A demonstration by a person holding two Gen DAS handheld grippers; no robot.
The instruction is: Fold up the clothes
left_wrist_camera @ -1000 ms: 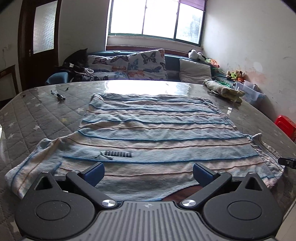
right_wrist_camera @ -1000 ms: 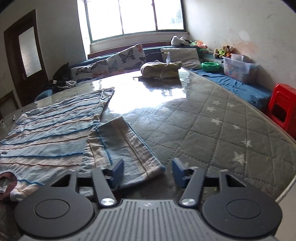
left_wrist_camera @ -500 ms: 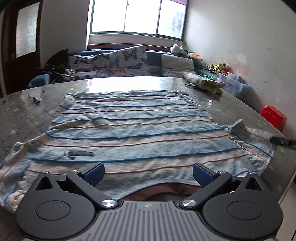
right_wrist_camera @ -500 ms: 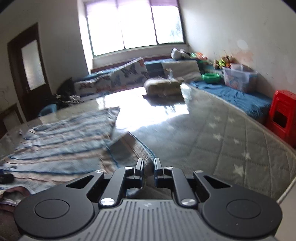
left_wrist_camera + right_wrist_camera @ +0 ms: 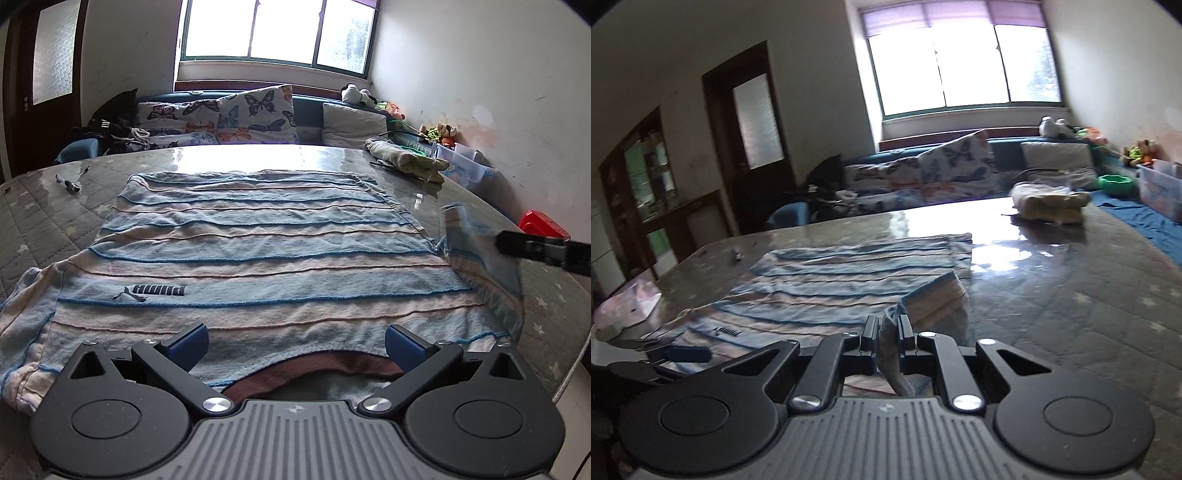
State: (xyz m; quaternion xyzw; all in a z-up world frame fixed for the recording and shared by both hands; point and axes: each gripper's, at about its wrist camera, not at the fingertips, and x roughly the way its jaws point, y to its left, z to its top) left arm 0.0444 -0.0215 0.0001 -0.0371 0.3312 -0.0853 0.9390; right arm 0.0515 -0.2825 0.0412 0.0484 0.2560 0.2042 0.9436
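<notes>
A blue and cream striped T-shirt (image 5: 251, 251) lies flat on the quilted table, its brown collar (image 5: 317, 369) nearest me. My left gripper (image 5: 295, 343) stands open just above the collar, nothing between its blue pads. My right gripper (image 5: 887, 334) is shut on the shirt's right sleeve (image 5: 934, 299) and holds it lifted off the table. In the left wrist view that sleeve (image 5: 476, 254) hangs blurred from the right gripper's black tip (image 5: 517, 245) at the right edge. The left sleeve (image 5: 26, 317) lies spread at the near left.
A folded pale garment (image 5: 402, 158) lies at the table's far right. Small dark items (image 5: 68, 182) rest at the far left. Behind the table (image 5: 48, 229) runs a sofa with butterfly pillows (image 5: 236, 118). A red stool (image 5: 543, 225) and a plastic bin (image 5: 1161, 192) stand by the right wall.
My right gripper closed on the right sleeve, then rose and swung left with it. The sleeve left the table. My left gripper stayed open and shifted slightly toward the collar.
</notes>
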